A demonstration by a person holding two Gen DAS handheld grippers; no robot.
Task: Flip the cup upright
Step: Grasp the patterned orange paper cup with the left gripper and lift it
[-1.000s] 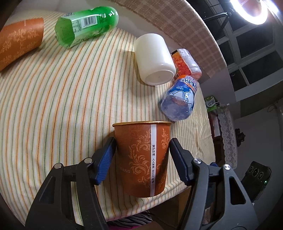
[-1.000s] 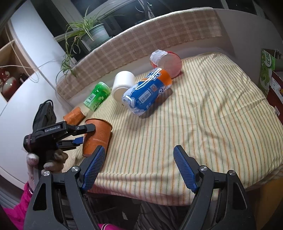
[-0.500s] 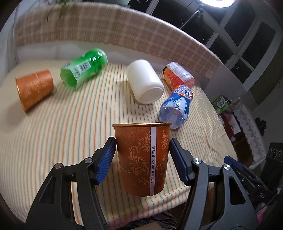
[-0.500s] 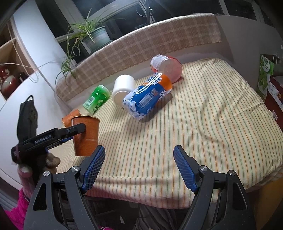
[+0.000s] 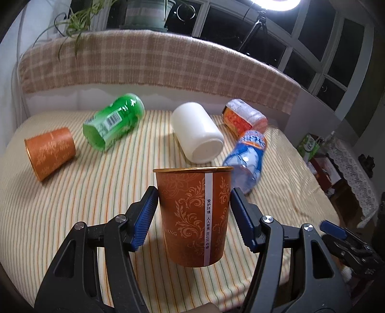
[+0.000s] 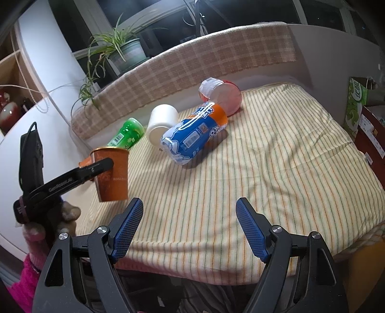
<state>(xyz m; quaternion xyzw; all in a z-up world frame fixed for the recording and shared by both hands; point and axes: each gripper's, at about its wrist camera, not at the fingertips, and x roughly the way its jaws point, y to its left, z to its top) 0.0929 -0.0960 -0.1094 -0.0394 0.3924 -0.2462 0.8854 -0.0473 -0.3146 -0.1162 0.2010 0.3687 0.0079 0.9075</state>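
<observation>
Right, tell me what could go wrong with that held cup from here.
1. The orange paper cup is upright in the left gripper, apparently above the striped tablecloth near its front edge; released too early, it might tip or drop off.
2. Paper walls are thin, so a harder squeeze could crush it.
3. The blue-labelled bottle lies on its side just beyond; a nudge might roll it.

Ring light (image 5: 274,2) blown out at top edge of left view; windows dark (night). Striped tablecloth (image 6: 276,156) evenly lit, soft shadows under bottles. Strong fisheye bending, black vignette corners. Blue bottle (image 5: 247,159) slightly motion-blurred.
</observation>
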